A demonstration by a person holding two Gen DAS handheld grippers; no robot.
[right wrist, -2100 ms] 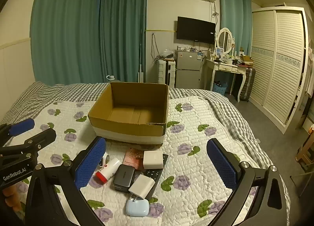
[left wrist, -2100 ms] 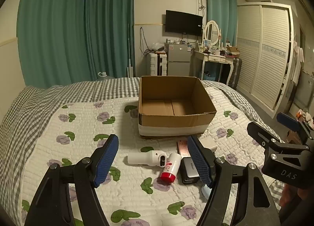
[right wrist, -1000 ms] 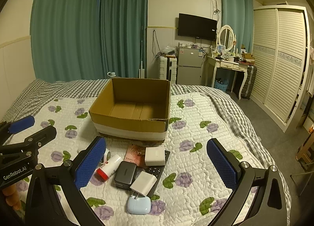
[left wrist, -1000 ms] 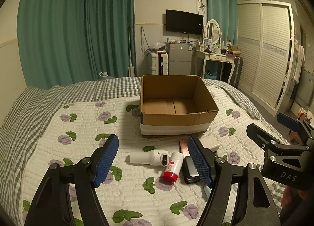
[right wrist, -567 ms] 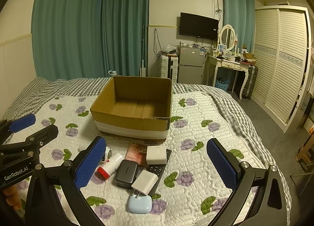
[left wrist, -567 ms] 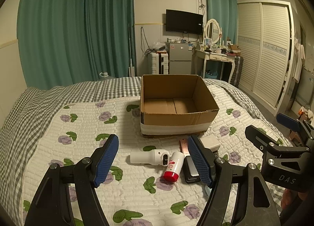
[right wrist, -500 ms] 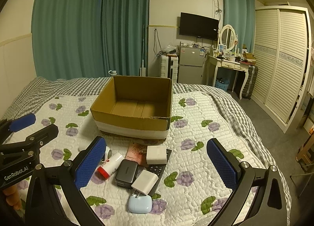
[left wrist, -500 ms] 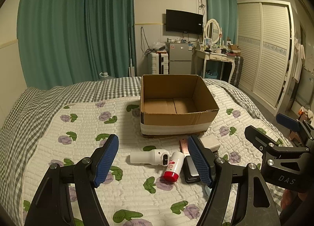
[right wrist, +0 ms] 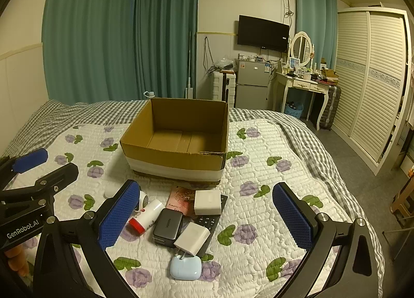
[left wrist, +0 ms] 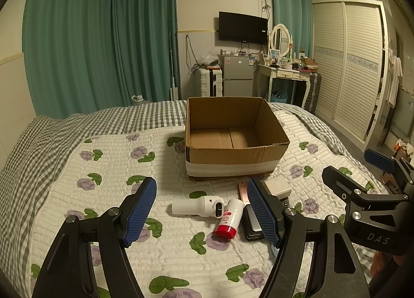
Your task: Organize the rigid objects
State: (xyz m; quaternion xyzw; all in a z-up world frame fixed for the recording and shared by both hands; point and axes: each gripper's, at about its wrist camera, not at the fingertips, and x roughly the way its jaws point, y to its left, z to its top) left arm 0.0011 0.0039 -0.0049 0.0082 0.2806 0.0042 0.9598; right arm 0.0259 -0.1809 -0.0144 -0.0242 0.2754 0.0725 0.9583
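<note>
An empty open cardboard box (left wrist: 234, 140) (right wrist: 178, 142) stands on the quilted bed. In front of it lies a pile of small items: a white handheld device (left wrist: 198, 206), a white tube with a red cap (left wrist: 230, 217) (right wrist: 146, 216), a black power bank (right wrist: 167, 225), two white chargers (right wrist: 207, 202) (right wrist: 191, 238), a black remote (right wrist: 211, 220), a pink booklet (right wrist: 181, 198) and a pale blue earbud case (right wrist: 185, 267). My left gripper (left wrist: 201, 213) is open above the white device and tube. My right gripper (right wrist: 207, 220) is open and empty above the pile.
The bed's right edge (right wrist: 336, 168) drops to the floor by a white wardrobe (right wrist: 372, 85). A dressing table (right wrist: 305, 83), small fridge (right wrist: 252, 85) and green curtains (right wrist: 116, 34) stand beyond the bed's far end.
Both grippers have drifted slightly; the box and pile sit a little differently in the views. Both stay open and nothing on the bed has moved.
</note>
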